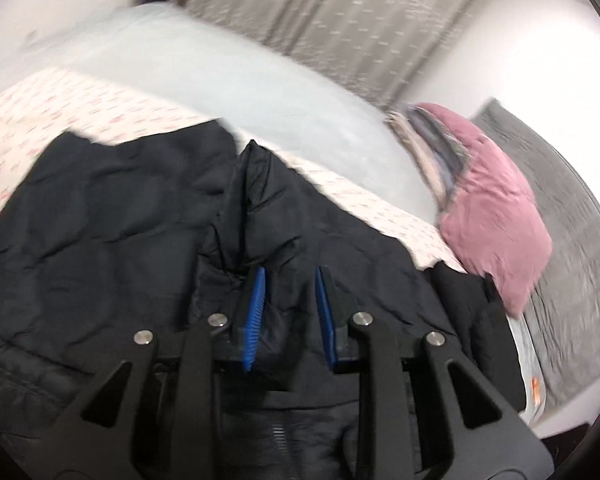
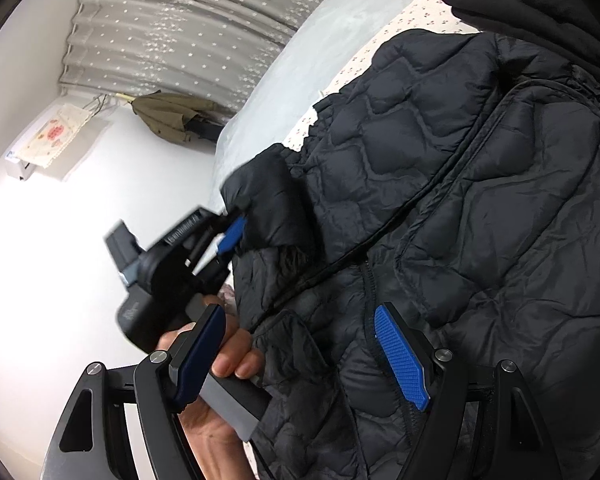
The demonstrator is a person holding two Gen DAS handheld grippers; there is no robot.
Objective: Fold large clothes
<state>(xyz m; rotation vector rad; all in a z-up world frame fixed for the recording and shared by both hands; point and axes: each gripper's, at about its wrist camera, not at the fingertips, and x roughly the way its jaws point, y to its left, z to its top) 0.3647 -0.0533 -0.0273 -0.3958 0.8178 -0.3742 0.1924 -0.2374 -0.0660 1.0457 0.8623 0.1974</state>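
Observation:
A black quilted puffer jacket (image 1: 112,216) lies spread on the bed; it fills the right wrist view (image 2: 480,208) too. My left gripper (image 1: 289,280) has its blue pads (image 1: 256,312) a little apart with a raised fold of the jacket between them; in the right wrist view the left gripper (image 2: 232,236) sits at the jacket's edge, pinching a lifted flap. My right gripper (image 2: 300,340) is open, its blue pads (image 2: 400,356) wide apart just above the jacket's zipper area, holding nothing.
The bed has a white floral sheet (image 1: 60,104) and a pale blue blanket (image 1: 228,80). A pink folded garment (image 1: 492,208) lies on a pile at the right, by a grey cover (image 1: 572,248). Starred grey curtains (image 2: 172,32) hang behind.

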